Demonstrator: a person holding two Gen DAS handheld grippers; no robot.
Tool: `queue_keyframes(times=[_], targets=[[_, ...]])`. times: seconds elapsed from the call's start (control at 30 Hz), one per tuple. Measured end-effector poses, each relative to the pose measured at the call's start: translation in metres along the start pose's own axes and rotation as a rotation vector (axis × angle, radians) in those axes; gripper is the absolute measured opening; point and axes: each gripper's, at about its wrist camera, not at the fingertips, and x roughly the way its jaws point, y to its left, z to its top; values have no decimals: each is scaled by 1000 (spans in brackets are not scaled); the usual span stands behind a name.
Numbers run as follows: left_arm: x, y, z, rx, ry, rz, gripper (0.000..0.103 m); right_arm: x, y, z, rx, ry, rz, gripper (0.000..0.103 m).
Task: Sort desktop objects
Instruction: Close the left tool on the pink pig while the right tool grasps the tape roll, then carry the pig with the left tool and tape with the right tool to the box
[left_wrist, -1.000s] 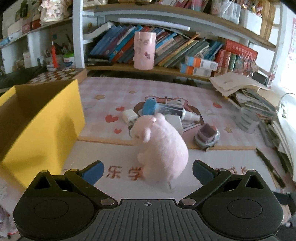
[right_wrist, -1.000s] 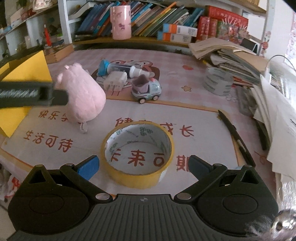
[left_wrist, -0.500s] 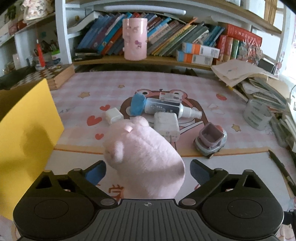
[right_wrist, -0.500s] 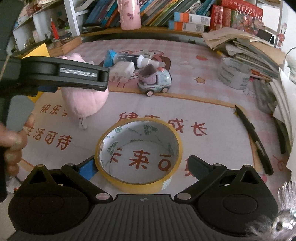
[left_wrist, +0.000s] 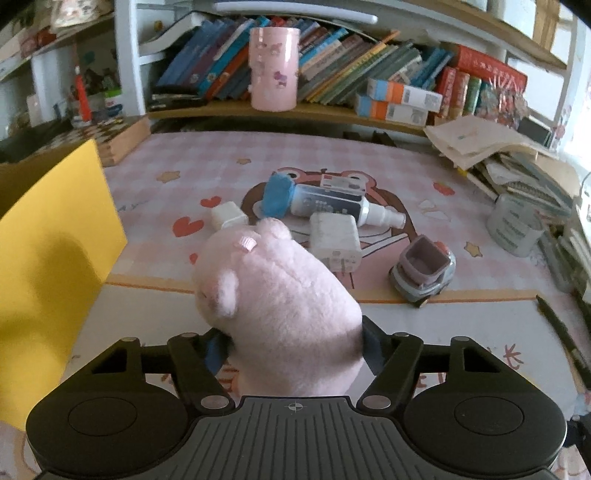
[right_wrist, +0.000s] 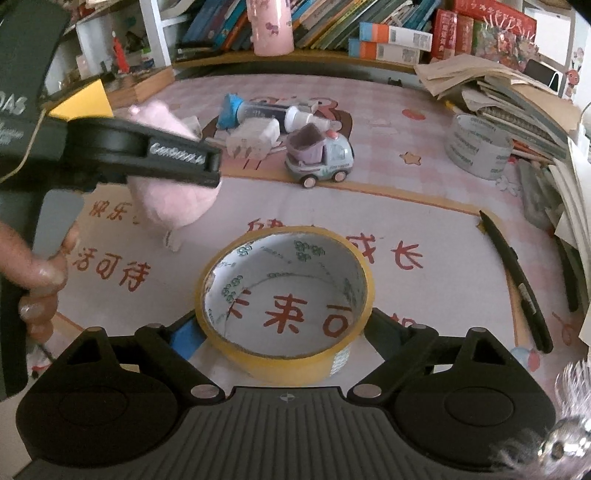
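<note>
A pink plush pig (left_wrist: 280, 302) sits between the fingers of my left gripper (left_wrist: 293, 349), which has closed in on its body; it also shows in the right wrist view (right_wrist: 173, 192). A yellow tape roll (right_wrist: 286, 302) lies on the mat between the fingers of my right gripper (right_wrist: 282, 332), which touch its sides. Behind lie a toy truck (left_wrist: 423, 271), a white charger (left_wrist: 334, 242), a small white cube (left_wrist: 229, 218) and a blue-capped spray bottle (left_wrist: 325, 201). A yellow box (left_wrist: 48, 254) stands at the left.
A clear tape roll (right_wrist: 478, 146), a black pen (right_wrist: 515, 284) and stacked papers (right_wrist: 517, 99) lie at the right. A pink cup (left_wrist: 273, 68) and books stand on the back shelf. The left gripper's body (right_wrist: 122, 147) fills the left of the right wrist view.
My left gripper has moved forward and shut on the plush pig. My right gripper has moved forward and closed onto the yellow tape roll.
</note>
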Motion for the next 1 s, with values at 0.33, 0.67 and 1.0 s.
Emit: queue_keyframes(times=[0.33, 0.67, 1.0], targets=[[-57, 24, -10, -34, -86, -39, 71, -22, 8, 3, 30, -74, -35, 89], [-127, 62, -32, 0, -167, -84, 71, -56, 47, 2, 37, -169, -45, 89], [-174, 123, -72, -37, -171, -85, 71, -83, 102, -8, 18, -219, -36, 89]])
